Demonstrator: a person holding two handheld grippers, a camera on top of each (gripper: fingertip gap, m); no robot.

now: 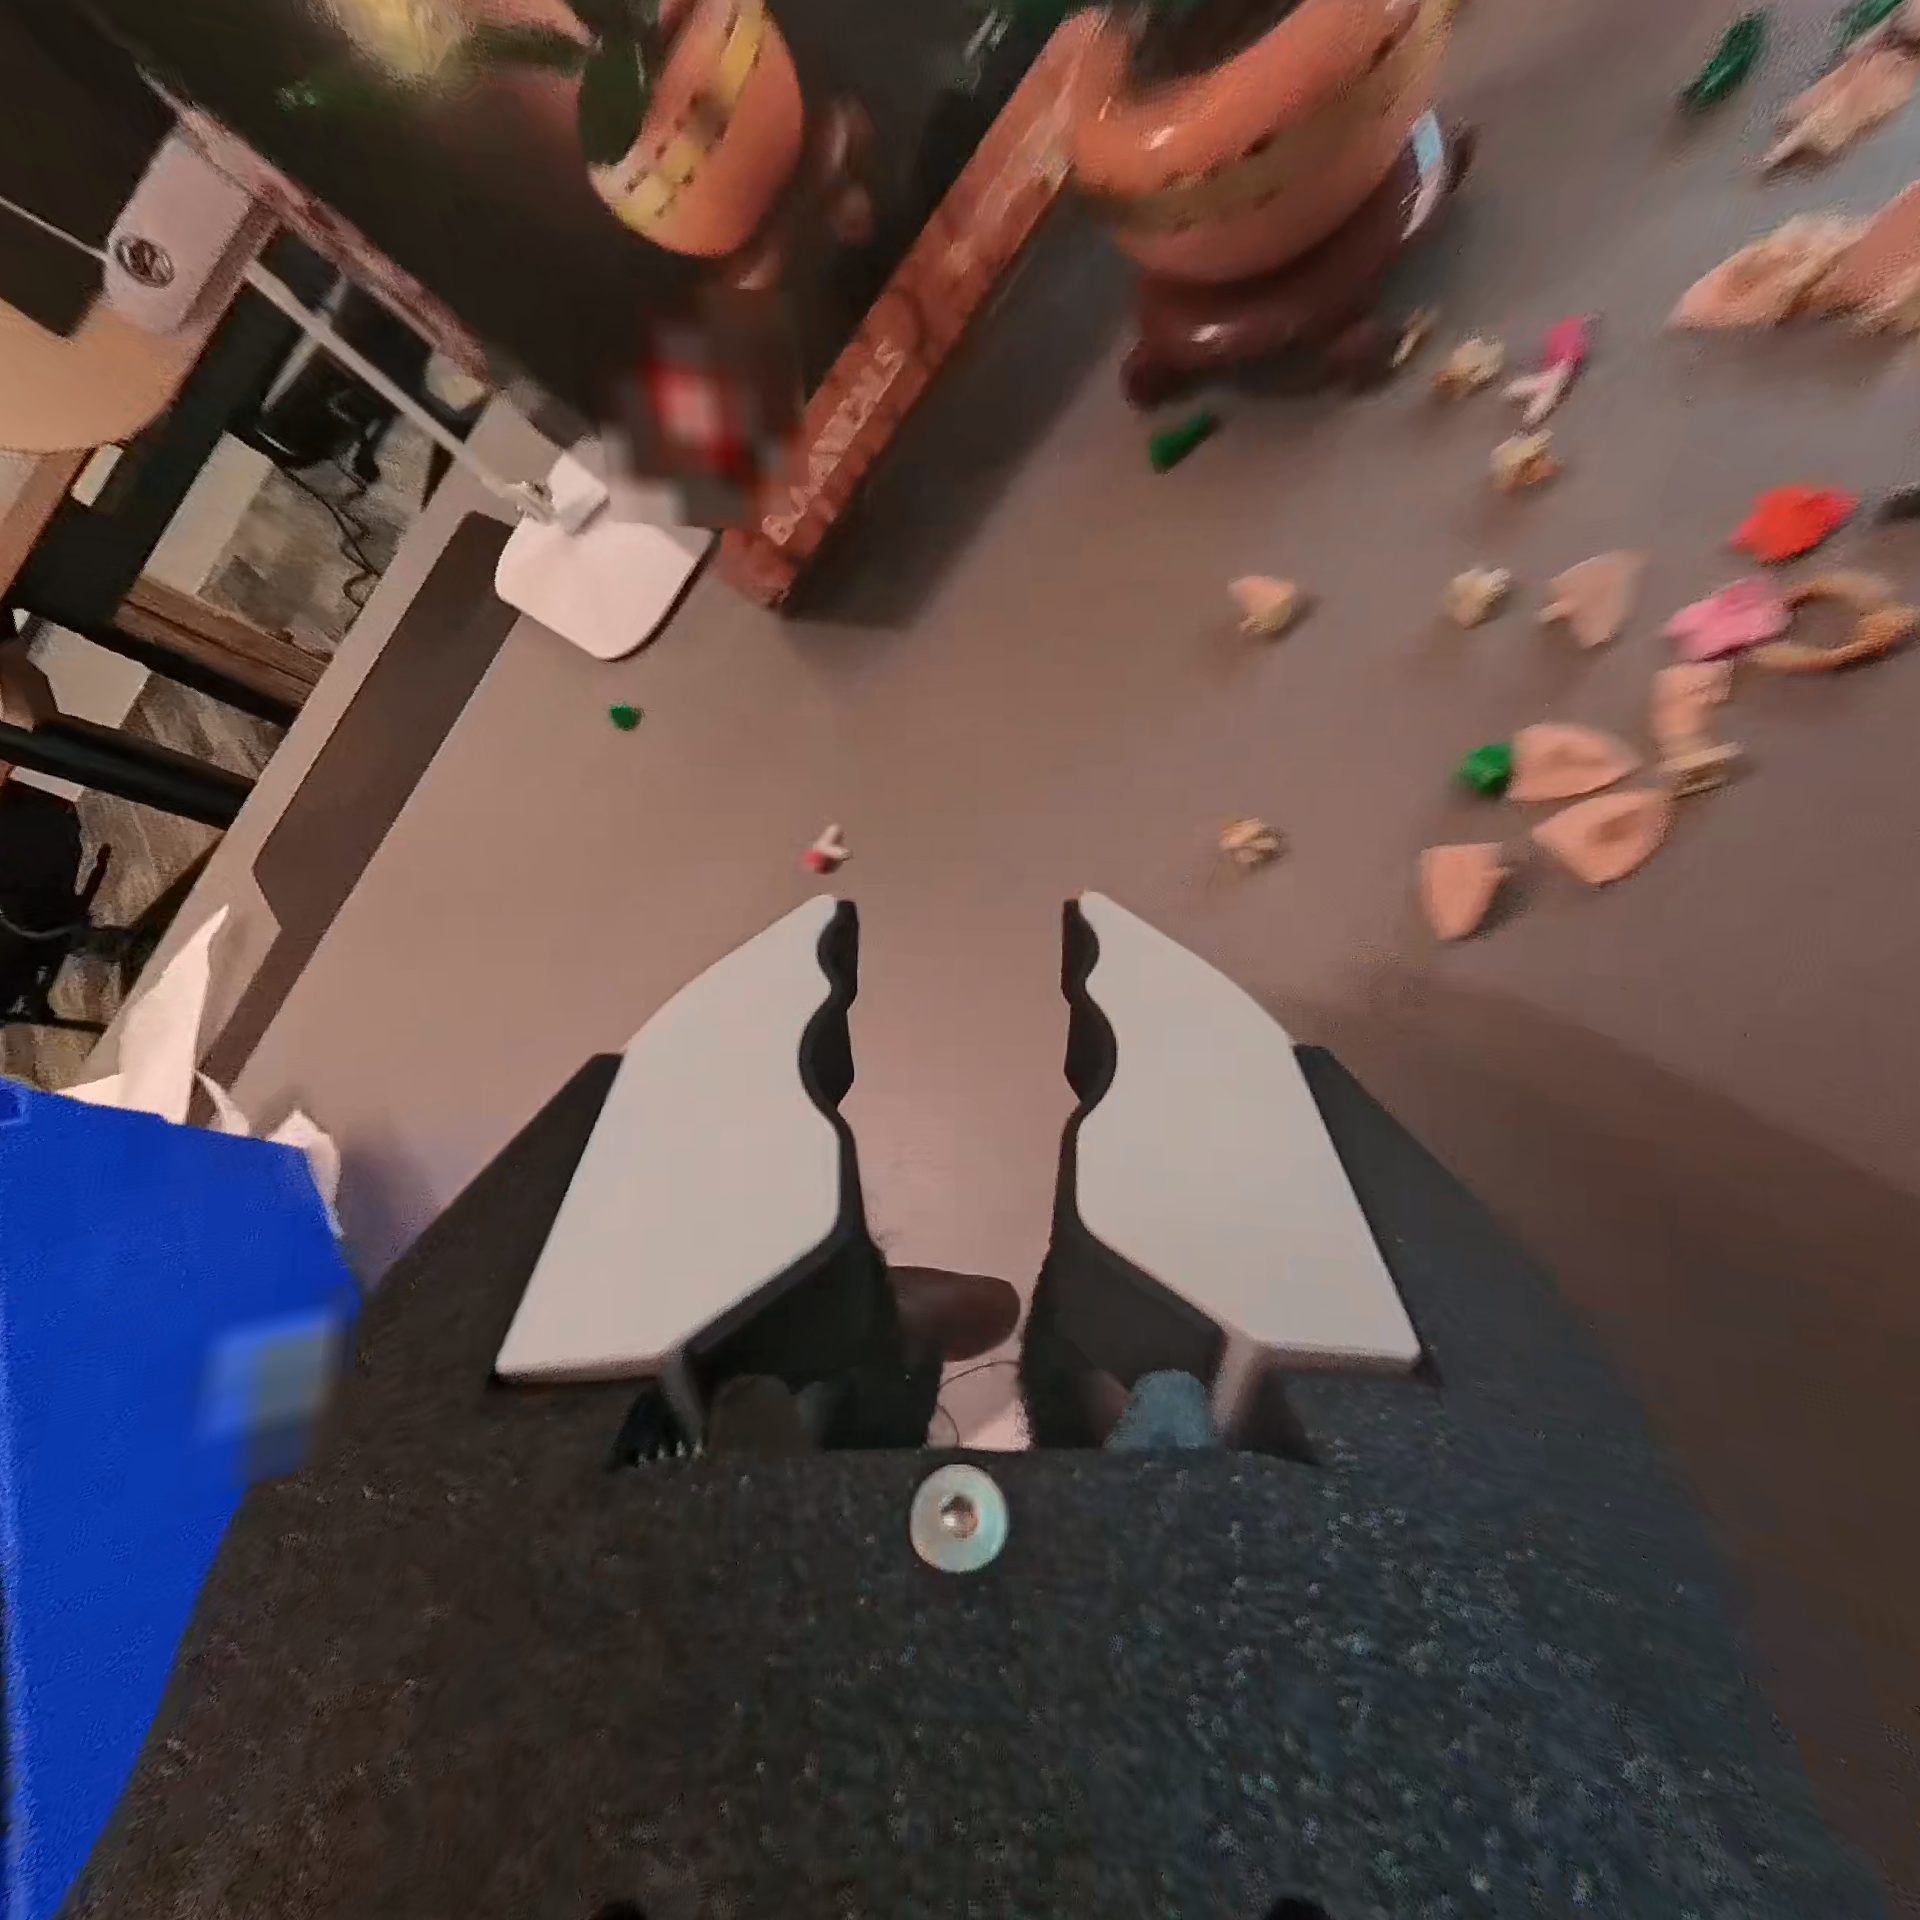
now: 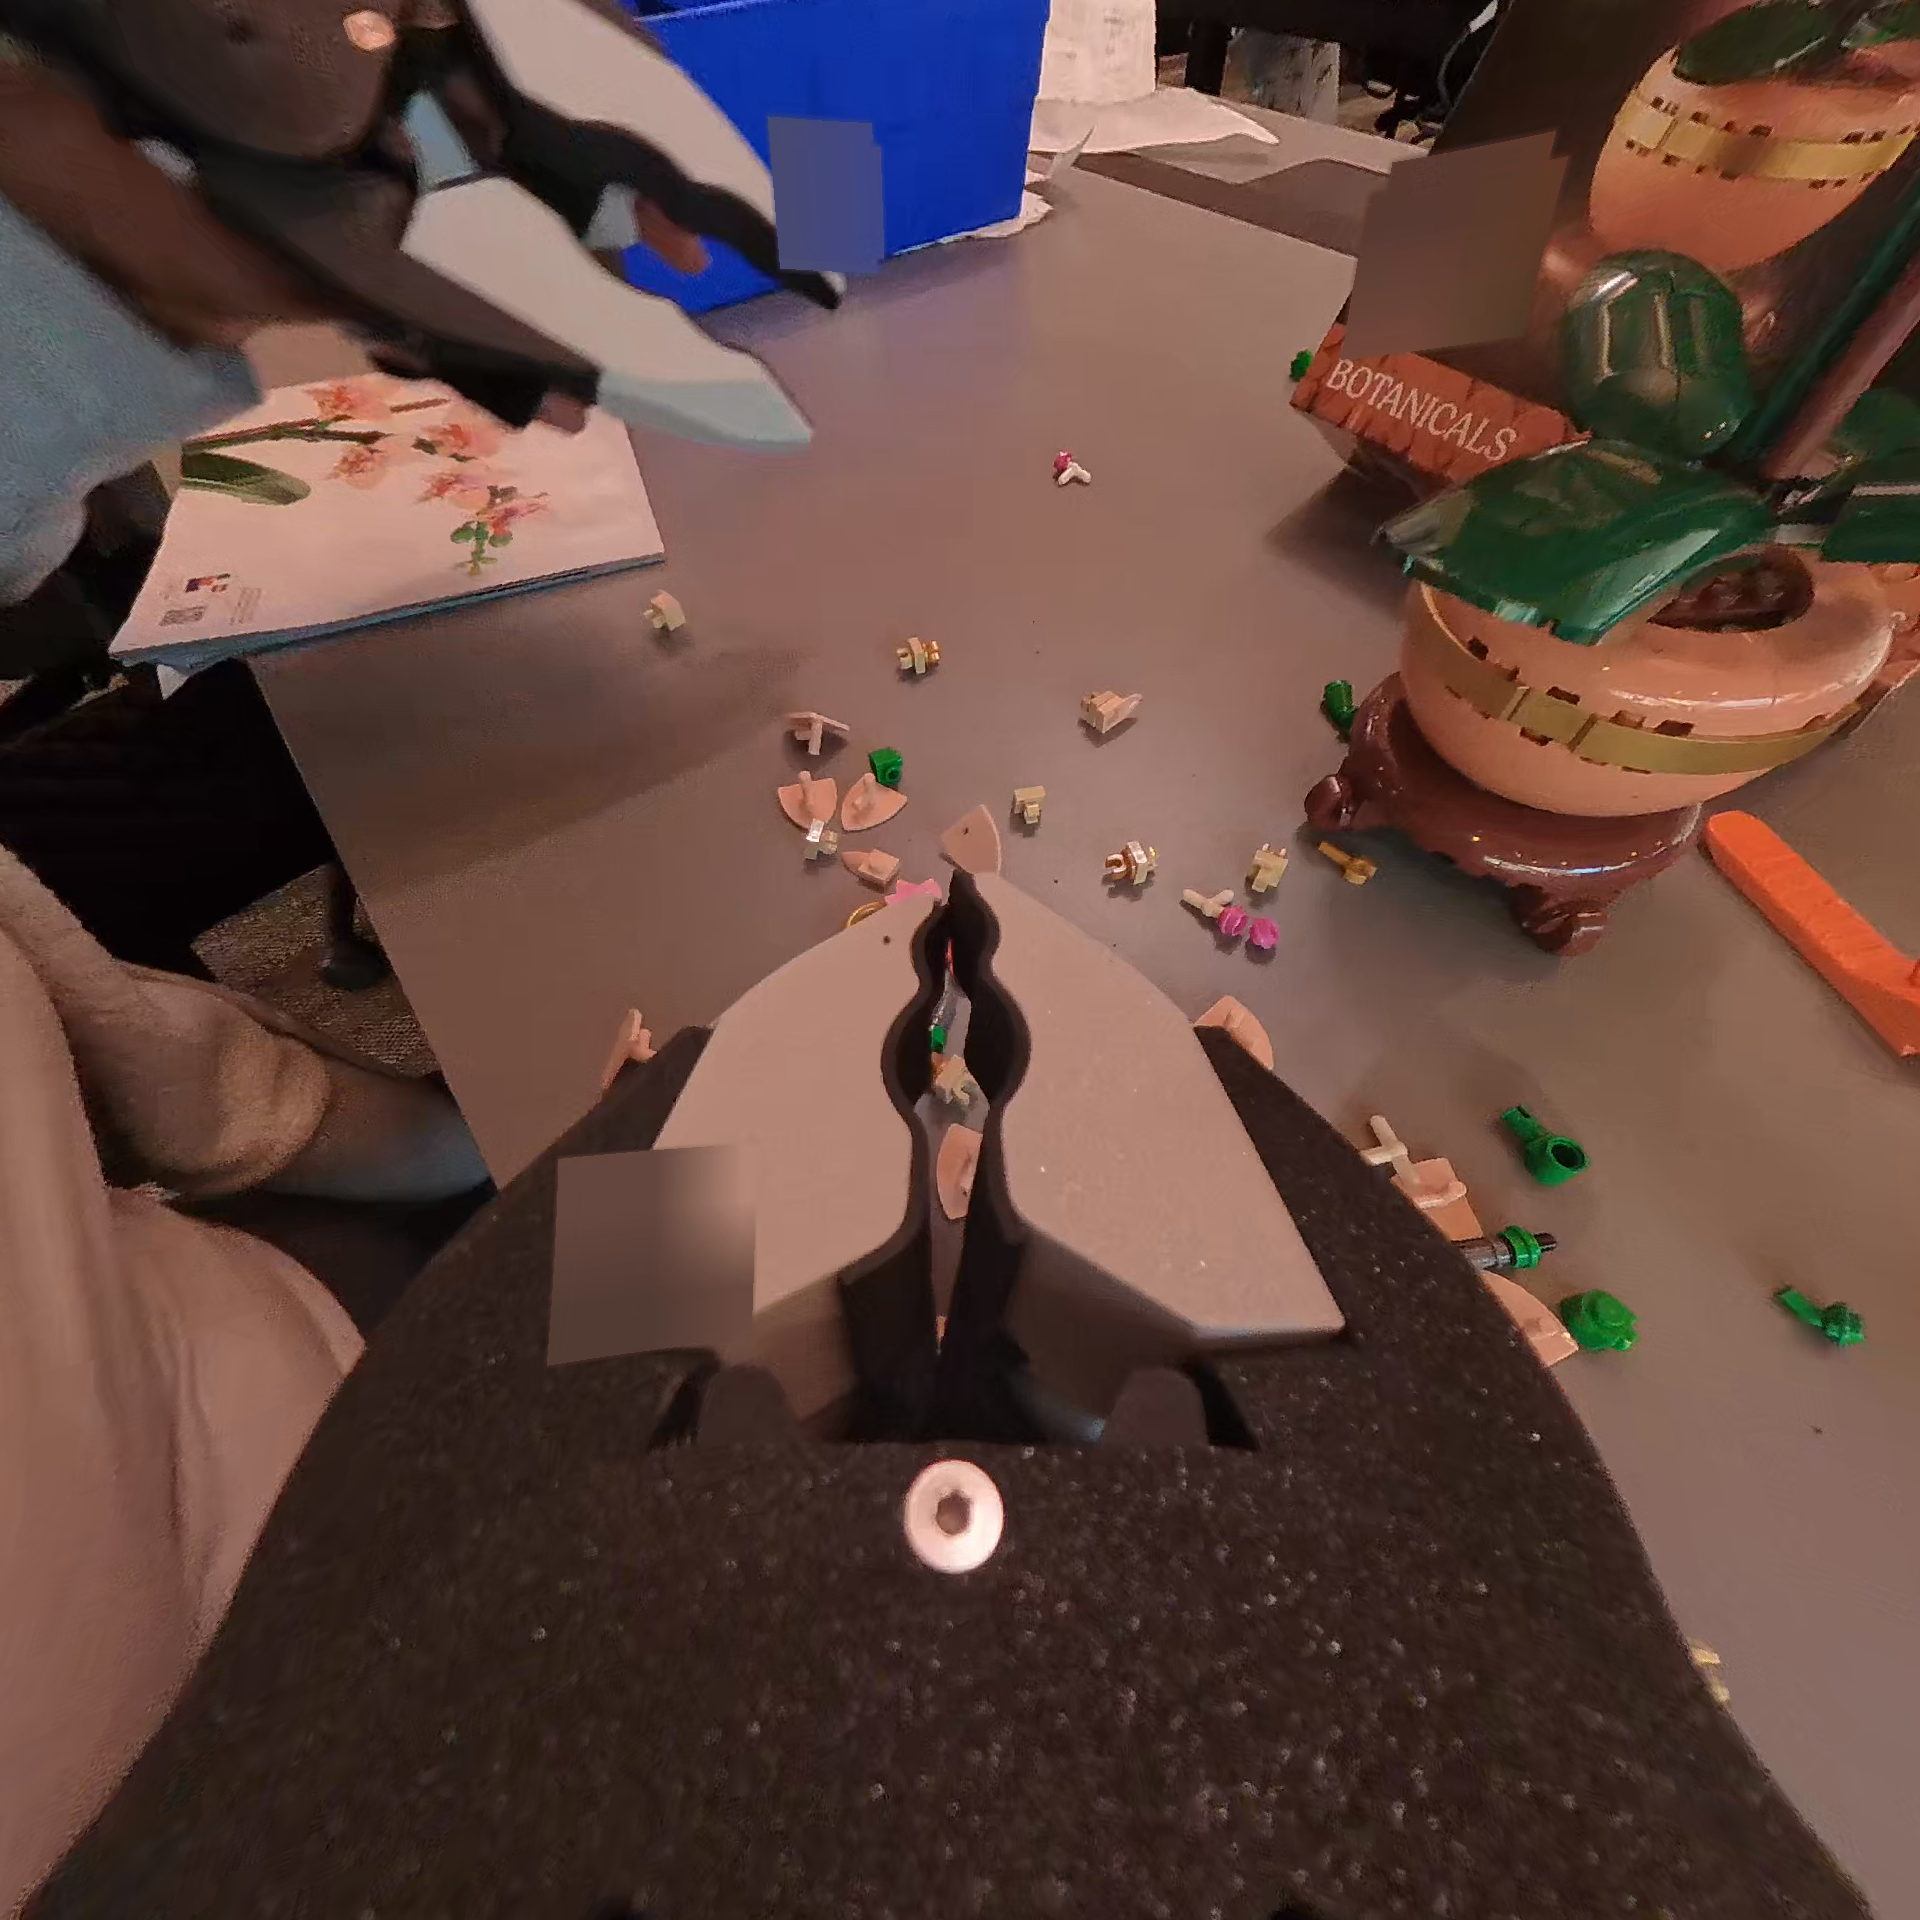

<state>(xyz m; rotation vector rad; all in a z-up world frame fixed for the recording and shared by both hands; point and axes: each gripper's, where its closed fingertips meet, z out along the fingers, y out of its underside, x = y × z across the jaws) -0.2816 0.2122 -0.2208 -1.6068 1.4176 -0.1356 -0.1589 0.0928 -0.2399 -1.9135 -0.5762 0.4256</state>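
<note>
Left wrist view
Left gripper (image 1: pixel 961 914): jaws spread apart, nothing between them; it hangs over bare grey table (image 1: pixel 987 727).
Nearest piece: a small white-and-red bit (image 1: pixel 826 849) just beyond the left fingertip, not touching.
Green stud (image 1: pixel 624 716): farther off, alone on the table.
Loose parts (image 1: pixel 1579 790): pale pink petals with green, red and pink bits, scattered to the right, blurred.
Pot (image 1: pixel 1236 197): terracotta brick pot on a brown base, at the far side.
Box (image 1: pixel 914 343): brown, standing beside the pot.
Bin (image 1: pixel 135 1351): blue, near left, white paper behind it.

Right wrist view
Right gripper (image 2: pixel 961 883): jaws drawn nearly together at the tips; whether they pinch anything I cannot tell.
Petal (image 2: pixel 971 834): pale pink, at the fingertips, seemingly touching them.
More petals (image 2: pixel 842 805): a cluster just left of the tips, with a green stud (image 2: pixel 885 769).
Magenta bits (image 2: pixel 1242 925): to the right of the tips.
Pot (image 2: pixel 1621 727): right, with green leaves (image 2: pixel 1579 520) over its rim.
Orange tool (image 2: pixel 1808 914): lying right of the pot's base.
Booklet (image 2: pixel 416 499): far left, flowers pictured on it.
Left gripper (image 2: pixel 613 260): raised at upper left, blurred, jaws apart, in front of the bin (image 2: pixel 883 104).
</note>
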